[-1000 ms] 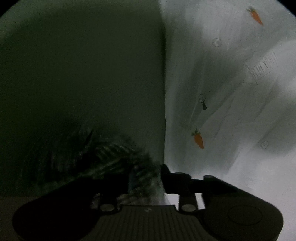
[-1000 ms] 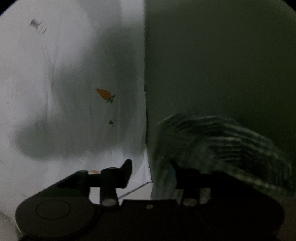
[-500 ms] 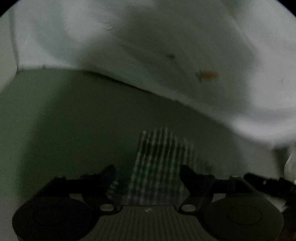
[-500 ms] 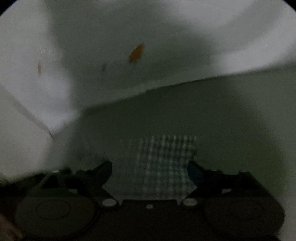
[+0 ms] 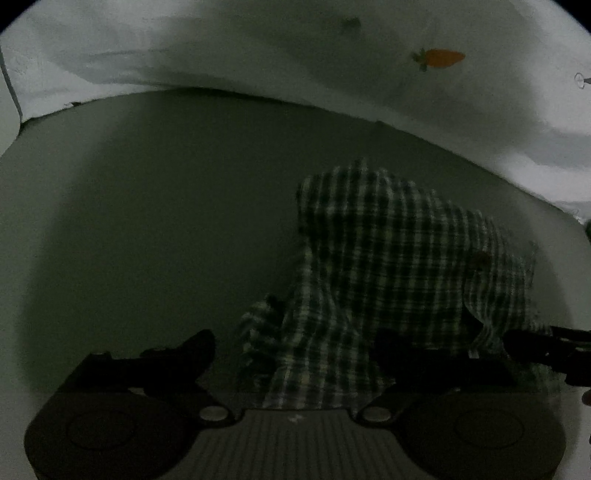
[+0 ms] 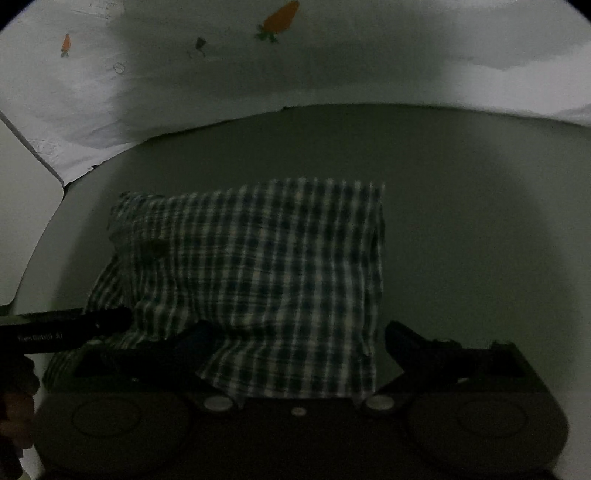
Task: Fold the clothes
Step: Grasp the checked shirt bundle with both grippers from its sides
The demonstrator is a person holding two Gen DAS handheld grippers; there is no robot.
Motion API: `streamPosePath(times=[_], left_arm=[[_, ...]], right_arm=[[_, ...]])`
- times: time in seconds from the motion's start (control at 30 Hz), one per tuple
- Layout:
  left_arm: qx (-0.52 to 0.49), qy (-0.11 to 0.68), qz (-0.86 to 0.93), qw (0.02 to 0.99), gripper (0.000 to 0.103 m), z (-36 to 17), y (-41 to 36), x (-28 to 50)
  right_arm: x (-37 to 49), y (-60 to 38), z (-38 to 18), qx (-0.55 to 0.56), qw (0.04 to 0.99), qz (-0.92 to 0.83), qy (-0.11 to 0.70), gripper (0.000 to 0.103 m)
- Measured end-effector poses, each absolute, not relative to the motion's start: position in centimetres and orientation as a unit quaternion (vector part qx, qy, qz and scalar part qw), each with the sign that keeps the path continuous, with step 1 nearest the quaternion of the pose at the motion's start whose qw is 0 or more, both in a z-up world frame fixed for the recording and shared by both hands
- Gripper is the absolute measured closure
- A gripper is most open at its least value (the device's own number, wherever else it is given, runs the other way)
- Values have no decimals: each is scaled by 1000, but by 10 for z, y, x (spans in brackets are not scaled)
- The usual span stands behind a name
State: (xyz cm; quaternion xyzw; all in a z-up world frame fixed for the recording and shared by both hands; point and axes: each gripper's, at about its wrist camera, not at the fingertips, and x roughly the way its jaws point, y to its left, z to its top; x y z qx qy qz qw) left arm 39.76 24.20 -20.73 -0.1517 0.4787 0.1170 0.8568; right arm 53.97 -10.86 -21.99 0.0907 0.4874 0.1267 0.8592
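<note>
A green-and-white checked garment [image 5: 388, 266] lies crumpled on a dull grey-green surface [image 5: 147, 221]. My left gripper [image 5: 295, 347] hovers over its near left part. Its jaws are opening wide, cloth lies between them, and the pads are not pressing on it. In the right wrist view the same checked garment [image 6: 258, 258] spreads broader and flatter. My right gripper [image 6: 301, 336] stands over its near edge, jaws also opening, with cloth between them but loose. Each view catches the other tool: the right gripper [image 5: 535, 347] and the left gripper [image 6: 74, 328].
A white sheet with orange carrot prints [image 5: 443, 59] runs along the far side of the grey-green surface; the same sheet [image 6: 277, 22] shows in the right wrist view. A hand [image 6: 14, 380] is at the lower left. The scene is dim.
Both grippers have rolled, so the sheet's edge now runs across the top instead of upright. Both pairs of jaws have spread wide and let go of the checked cloth, which now rests on the surface.
</note>
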Motion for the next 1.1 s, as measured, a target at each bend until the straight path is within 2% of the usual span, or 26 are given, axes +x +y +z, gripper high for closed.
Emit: streamPosePath(times=[0.1,0.37,0.47,0.6,0.67,0.7,0.73,0.77,0.83,0.87,0.9,1.0,1.1], left_arm=[[-194,483,116,846,7,-215,251,394],[-214,464,94,854,7,-215,256,378],[-245,453,77,854,12,-215,263,370],[-306,428,58,848,30,-218,272,355],[-347,415,42,840,42,-221,276,351],[-380,415,23,826,51,-228,278,354],[-416,407,18,813,51,-235,280,352],[-437,400,18,806,53,-239,282,349],[-476,389,17,789,65,-245,285,340],[-499,384,14,776,68,-249,287,336],[-520,378,10,766,76,-252,288,332],[-534,372,-5,759,82,-248,284,326],[-526,372,-27,764,83,-237,274,322]], right_arm=[[543,-111,-226,101,854,130,493,1],[543,-117,-234,160,845,143,490,0],[539,-124,-235,204,834,157,489,0],[534,-129,-237,255,820,168,485,0],[533,-130,-243,300,802,182,483,1],[532,-132,-245,326,792,186,481,1],[530,-133,-248,353,781,189,479,1],[529,-133,-250,373,772,194,478,4],[526,-135,-258,415,751,192,476,12],[523,-139,-260,432,746,183,473,21],[521,-142,-263,450,738,176,472,37],[508,-156,-275,523,699,162,461,63],[488,-163,-274,564,681,160,439,67]])
